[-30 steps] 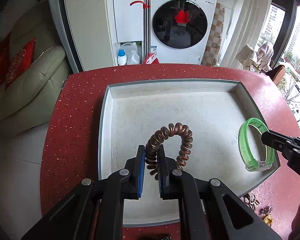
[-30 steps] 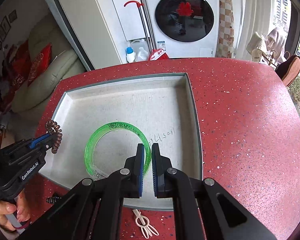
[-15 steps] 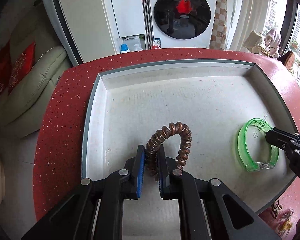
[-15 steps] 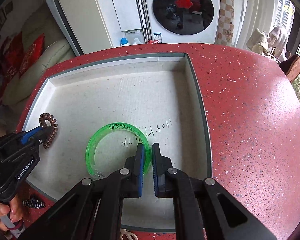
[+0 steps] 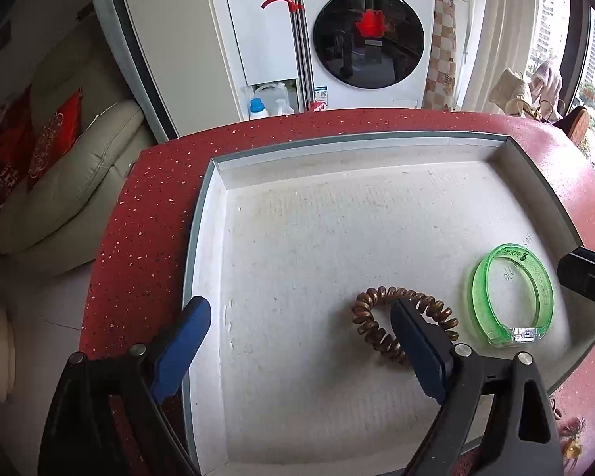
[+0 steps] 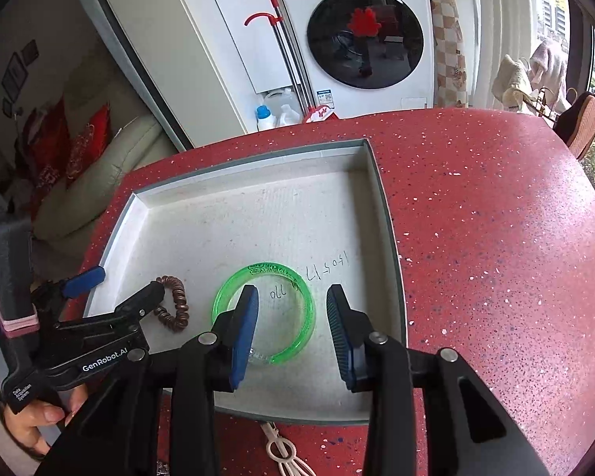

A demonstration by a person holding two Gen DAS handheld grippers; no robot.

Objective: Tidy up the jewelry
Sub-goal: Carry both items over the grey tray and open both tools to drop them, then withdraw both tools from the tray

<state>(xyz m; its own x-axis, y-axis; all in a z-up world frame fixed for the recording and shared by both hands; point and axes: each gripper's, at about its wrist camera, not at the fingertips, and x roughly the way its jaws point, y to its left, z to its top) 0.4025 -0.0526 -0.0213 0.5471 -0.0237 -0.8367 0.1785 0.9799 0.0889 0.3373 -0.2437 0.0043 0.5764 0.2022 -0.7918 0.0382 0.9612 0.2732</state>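
Bracelets, the coiled one (image 5: 402, 327) and the green one (image 6: 265, 311), lie in the tray (image 5: 202, 238), both my jaws released, while more pieces (image 6: 283, 450) wait on the table (image 6: 496, 238).

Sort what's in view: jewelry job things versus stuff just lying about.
Job: green bangle, copper coil bracelet, white tray, cream hair clip on the table.

Lying about: washing machine, detergent bottles, mop, sofa.

Both views are evenly lit by daylight from the window (image 5: 551, 35) at right; shadows are soft, focus sharp, edges strongly bowed and vignetted.
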